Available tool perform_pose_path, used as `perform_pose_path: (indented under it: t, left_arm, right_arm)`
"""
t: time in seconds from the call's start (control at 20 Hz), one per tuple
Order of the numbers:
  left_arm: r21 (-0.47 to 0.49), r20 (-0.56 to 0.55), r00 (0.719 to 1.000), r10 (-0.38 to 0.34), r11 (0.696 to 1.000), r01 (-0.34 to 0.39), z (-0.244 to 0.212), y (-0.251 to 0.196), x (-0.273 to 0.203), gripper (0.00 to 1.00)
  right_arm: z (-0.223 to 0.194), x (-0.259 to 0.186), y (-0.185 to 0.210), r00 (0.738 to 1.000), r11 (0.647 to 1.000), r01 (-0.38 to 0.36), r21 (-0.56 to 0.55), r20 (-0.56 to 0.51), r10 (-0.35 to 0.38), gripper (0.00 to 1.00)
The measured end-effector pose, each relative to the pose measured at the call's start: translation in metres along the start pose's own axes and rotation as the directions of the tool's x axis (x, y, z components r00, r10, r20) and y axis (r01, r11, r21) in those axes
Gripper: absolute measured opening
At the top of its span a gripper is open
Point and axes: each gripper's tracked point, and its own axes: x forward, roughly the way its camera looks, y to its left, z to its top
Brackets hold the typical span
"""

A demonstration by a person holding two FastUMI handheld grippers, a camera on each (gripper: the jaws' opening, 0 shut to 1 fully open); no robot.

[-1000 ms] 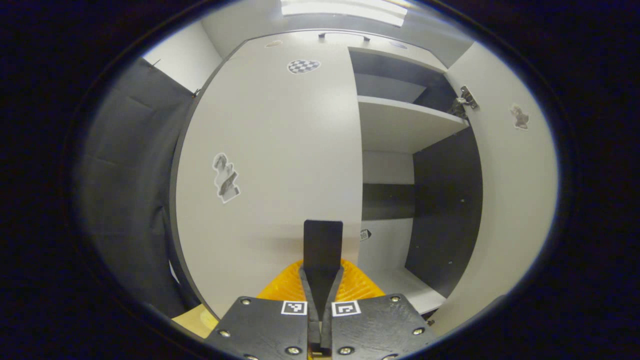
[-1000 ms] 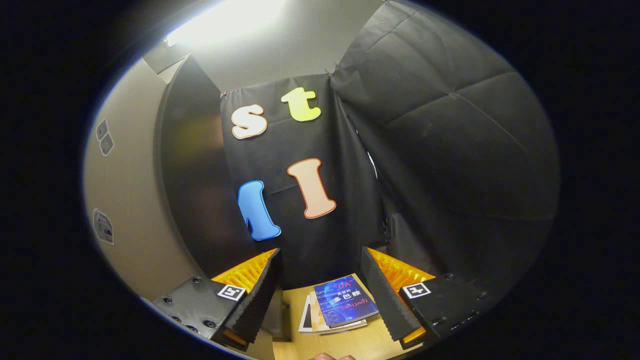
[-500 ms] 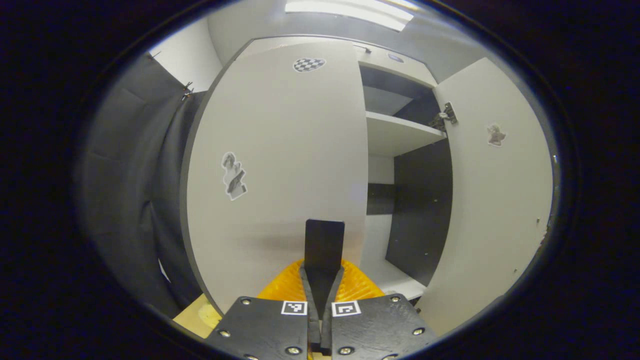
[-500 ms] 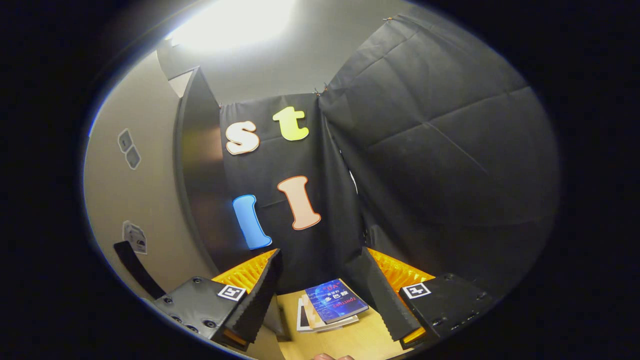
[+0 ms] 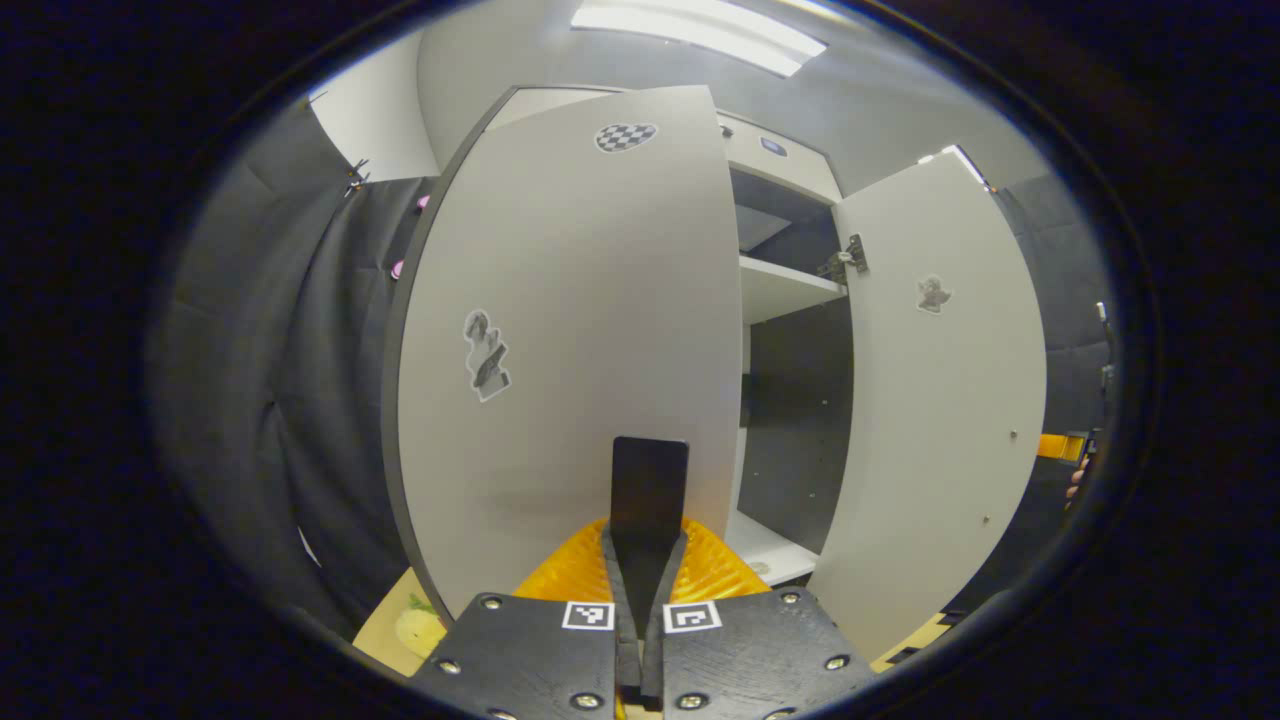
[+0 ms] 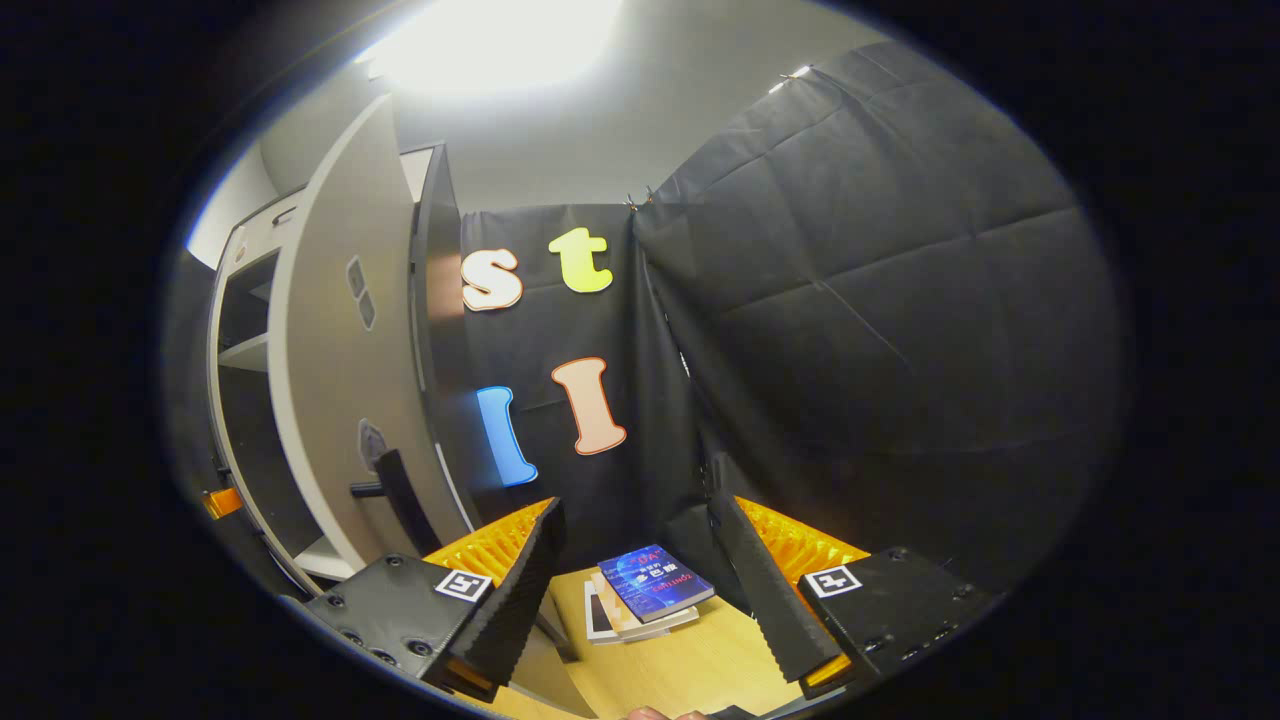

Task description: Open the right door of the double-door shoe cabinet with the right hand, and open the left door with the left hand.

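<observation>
In the left gripper view, from left to right: black cloth wall, then the pale left door (image 5: 570, 330) of the shoe cabinet (image 5: 785, 290) swung partly outward, with the dark interior and a white shelf (image 5: 785, 285) visible past its free edge. At the bottom centre, the left gripper (image 5: 648, 480) has its jaws pressed together on the door's dark handle (image 5: 649, 475). Farther right stands the right door (image 5: 935, 400), wide open on its hinge.

In the right gripper view, the cabinet sits at the left, with the right door (image 6: 335, 360) seen from outside and its dark handle (image 6: 400, 500) free. The right gripper (image 6: 645, 580) hangs with its jaws spread wide and nothing between them, well apart from that door and aimed toward the cloth wall. Below lie some books (image 6: 645, 595) on a wooden floor (image 6: 690, 670).

Likely risks: the left door is only partly open, so letting go now could leave it short. Pulling off-line from the hinge arc could slip the handle out of the grip or strain the hinge. The idle right gripper could bump the open door and swing it back.
</observation>
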Motion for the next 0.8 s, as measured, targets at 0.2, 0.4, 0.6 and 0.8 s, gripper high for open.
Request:
perform_pose_path:
  t: [0.2,0.4,0.6,0.8]
  left_arm:
    - [-0.007,0.012,1.0,-0.027,1.0,0.027,0.002,0.013,-0.016,0.03]
    - [-0.007,0.018,0.999,-0.028,1.0,0.028,0.0,0.024,-0.023,0.02]
    - [0.0,0.019,1.0,-0.017,1.0,0.017,0.0,0.029,-0.031,0.03]
    - [-0.006,0.023,1.0,0.0,1.0,0.0,0.001,0.038,-0.034,0.03]
  right_arm:
    - [-0.012,-0.022,0.015,1.0,1.0,0.0,-0.001,-0.019,0.0,0.98]
    - [-0.018,-0.028,0.033,0.999,1.0,-0.022,0.004,-0.031,0.022,0.98]
    - [-0.025,-0.033,0.05,0.998,0.999,-0.047,-0.003,-0.044,0.047,0.98]
    - [-0.029,-0.036,0.06,0.997,0.998,-0.063,-0.015,-0.051,0.062,0.98]
